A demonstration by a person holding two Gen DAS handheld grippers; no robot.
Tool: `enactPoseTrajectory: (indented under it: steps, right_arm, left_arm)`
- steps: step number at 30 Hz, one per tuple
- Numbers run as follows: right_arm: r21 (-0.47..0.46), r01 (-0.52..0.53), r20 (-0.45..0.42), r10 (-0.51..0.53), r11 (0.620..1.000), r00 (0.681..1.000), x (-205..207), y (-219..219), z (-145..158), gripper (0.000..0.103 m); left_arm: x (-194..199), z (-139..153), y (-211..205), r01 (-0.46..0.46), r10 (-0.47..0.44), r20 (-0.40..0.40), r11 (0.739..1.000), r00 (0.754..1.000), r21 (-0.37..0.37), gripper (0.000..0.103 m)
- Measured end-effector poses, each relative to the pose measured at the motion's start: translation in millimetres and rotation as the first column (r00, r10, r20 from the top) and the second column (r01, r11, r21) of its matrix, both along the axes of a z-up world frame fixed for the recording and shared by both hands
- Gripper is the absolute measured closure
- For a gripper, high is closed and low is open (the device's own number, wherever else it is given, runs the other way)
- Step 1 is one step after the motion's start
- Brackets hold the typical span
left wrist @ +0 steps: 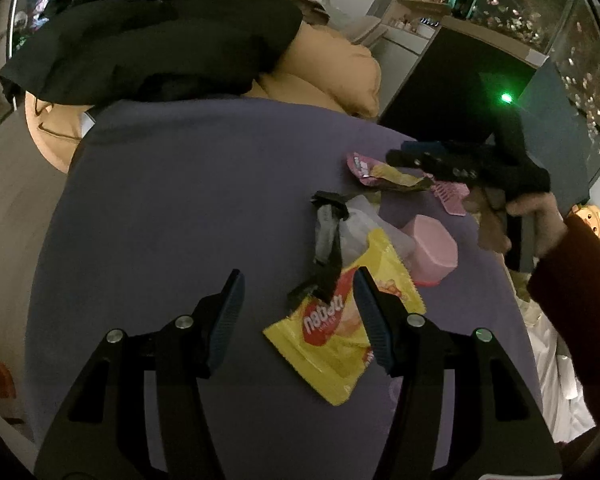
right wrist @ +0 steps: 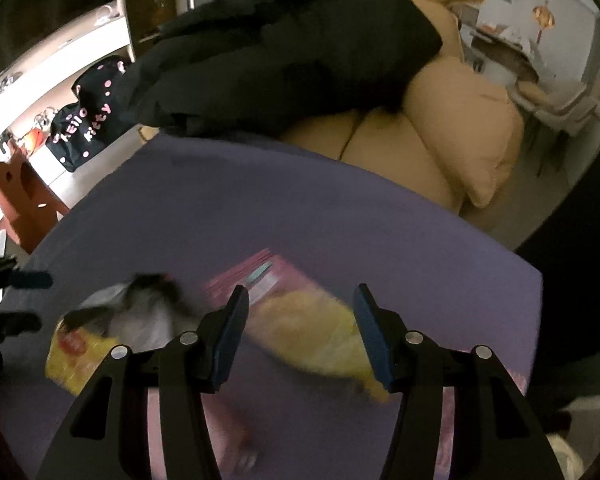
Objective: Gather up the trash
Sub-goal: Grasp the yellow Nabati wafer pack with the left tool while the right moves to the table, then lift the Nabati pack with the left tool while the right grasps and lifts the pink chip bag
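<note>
Trash lies scattered on a purple sheet [left wrist: 180, 208] ahead of both grippers. Seen from the left wrist, the left gripper [left wrist: 298, 316] has its jaws apart with nothing pressed between them; its right finger overlaps the edge of a yellow snack wrapper [left wrist: 332, 344] with a red logo. Just beyond the fingertips sit a crumpled grey and black wrapper [left wrist: 329, 236], a pink box [left wrist: 432, 250] and, farther off, a pink and yellow wrapper [left wrist: 380, 172]. The right gripper [left wrist: 420, 156], held in a hand [left wrist: 512, 216], reaches over that far wrapper and a pink comb [left wrist: 452, 196].

Seen from the right wrist, the right gripper [right wrist: 300, 312] is open, its jaws wide apart. A blurred yellow wrapper [right wrist: 316, 332] lies between and below its fingers, not pinched. To its left are the grey wrapper [right wrist: 140, 312] and the red-logo wrapper [right wrist: 76, 352]. Beyond the sheet are black clothing [right wrist: 292, 52] and tan cushions [right wrist: 452, 128].
</note>
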State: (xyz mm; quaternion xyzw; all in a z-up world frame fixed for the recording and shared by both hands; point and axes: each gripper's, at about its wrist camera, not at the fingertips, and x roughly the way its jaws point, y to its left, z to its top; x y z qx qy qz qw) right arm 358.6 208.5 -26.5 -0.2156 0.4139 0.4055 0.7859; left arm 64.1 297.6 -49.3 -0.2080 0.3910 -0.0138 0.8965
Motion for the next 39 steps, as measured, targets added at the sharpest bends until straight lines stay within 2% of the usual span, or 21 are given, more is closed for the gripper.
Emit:
enactPoseTrajectory:
  steps: [3,6,10,16,20,24,25,26,29,31,33,39]
  right_arm:
    - [-0.003,0.033,-0.071,-0.033,0.999,0.997,18,-1,-13,0.052]
    - [0.008,0.057,-0.148,-0.056,0.998,0.987,14,-11,-29,0.052]
    - [0.03,0.036,-0.13,-0.032,0.999,0.991,-9,-21,-31,0.052]
    - [-0.006,-0.027,-0.091,0.026,1.0,0.995,-24,-26,-32,0.052]
    - [0.026,0.017,-0.129,-0.013,1.0,0.992,-20,-45,-32,0.052]
    - [0.023,0.065,-0.121,-0.062,0.998,0.991,-33,-63,-31,0.052]
    - [0.017,0.074,-0.111,-0.072,0.997,0.991,-37,-66,-31,0.056]
    - [0.008,0.103,-0.09,-0.102,0.995,0.991,-43,-75,-30,0.068]
    - [0.069,0.17,-0.153,-0.158,0.983,0.975,-54,-101,-30,0.082]
    - [0.097,0.192,-0.173,-0.174,0.977,0.969,-64,-116,-28,0.087]
    - [0.12,0.208,-0.181,-0.185,0.971,0.966,-79,-136,-27,0.091]
    - [0.128,0.262,-0.21,-0.232,0.957,0.95,-117,-184,-20,0.091]
  left_arm:
    - [7,-4,2,0.007,-0.007,-0.01,1.0,1.0,-0.011,0.05]
    - [13,-8,3,0.001,-0.002,-0.017,0.999,1.0,-0.034,0.05]
    - [14,-14,3,-0.006,0.004,-0.023,0.998,1.0,-0.057,0.05]
    - [13,-19,-1,-0.015,0.013,-0.042,0.998,0.999,-0.062,0.05]
    - [7,-18,-2,-0.016,0.013,-0.04,0.997,0.999,-0.073,0.05]
    - [3,-21,-10,-0.006,0.002,-0.05,0.996,0.999,-0.088,0.05]
    - [1,-22,-15,-0.002,-0.002,-0.049,0.997,0.999,-0.083,0.05]
    - [0,-21,-18,0.001,-0.005,-0.047,0.997,0.999,-0.079,0.05]
    - [-5,-20,-28,0.016,-0.021,-0.047,0.994,0.999,-0.104,0.05]
    - [-7,-20,-35,0.03,-0.036,-0.045,0.992,0.998,-0.119,0.05]
    - [-11,-20,-45,0.043,-0.049,-0.044,0.991,0.998,-0.125,0.05]
    - [-17,-15,-77,0.093,-0.097,-0.025,0.987,0.995,-0.128,0.049]
